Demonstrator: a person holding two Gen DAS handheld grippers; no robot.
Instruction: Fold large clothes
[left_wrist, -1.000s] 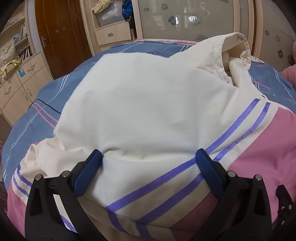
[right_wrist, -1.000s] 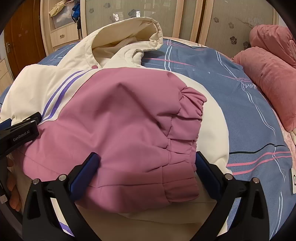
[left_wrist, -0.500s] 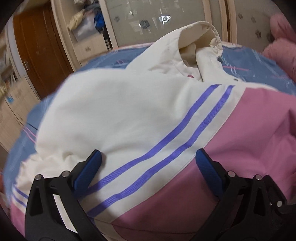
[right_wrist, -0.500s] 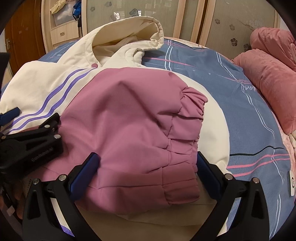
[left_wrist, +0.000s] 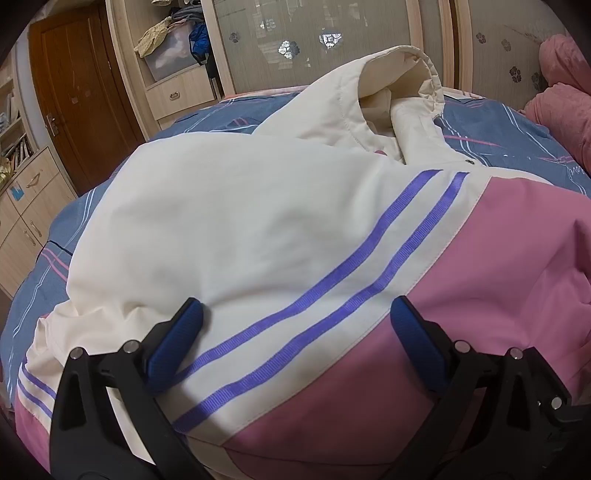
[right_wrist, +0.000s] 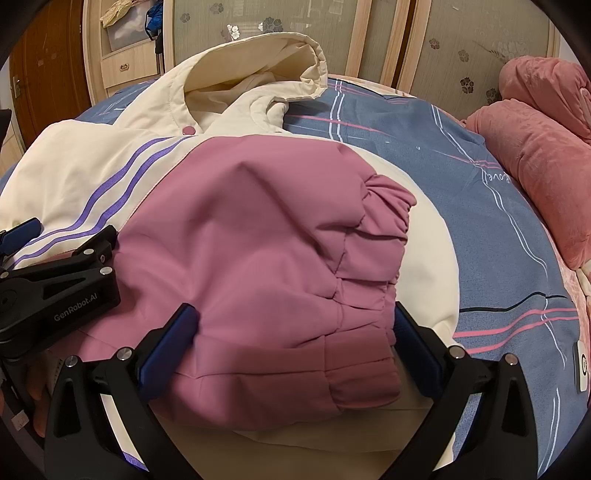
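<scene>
jacket: cream, pink and purple-striped hooded padded jacket (left_wrist: 258, 229) lies spread on the bed with blue striped sheet (right_wrist: 424, 147), covering its near middle; hood (right_wrist: 255, 62) points to the far edge.
sleeve: pink sleeve with gathered elastic cuff (right_wrist: 280, 258) is folded across the jacket body, cuff toward the bed's right side.
left gripper (left_wrist: 295, 343): jaws wide apart, blue pads either side of the purple stripes, nothing pinched; resting low over the cream panel.
right gripper (right_wrist: 295, 343): jaws wide apart, straddling the pink sleeve near its cuff, not clamped.
pillows: pink plush pillows (right_wrist: 532, 155) at the bed's right edge.
background: wooden door (left_wrist: 81, 99), wardrobe with frosted panels (left_wrist: 332, 40).
</scene>
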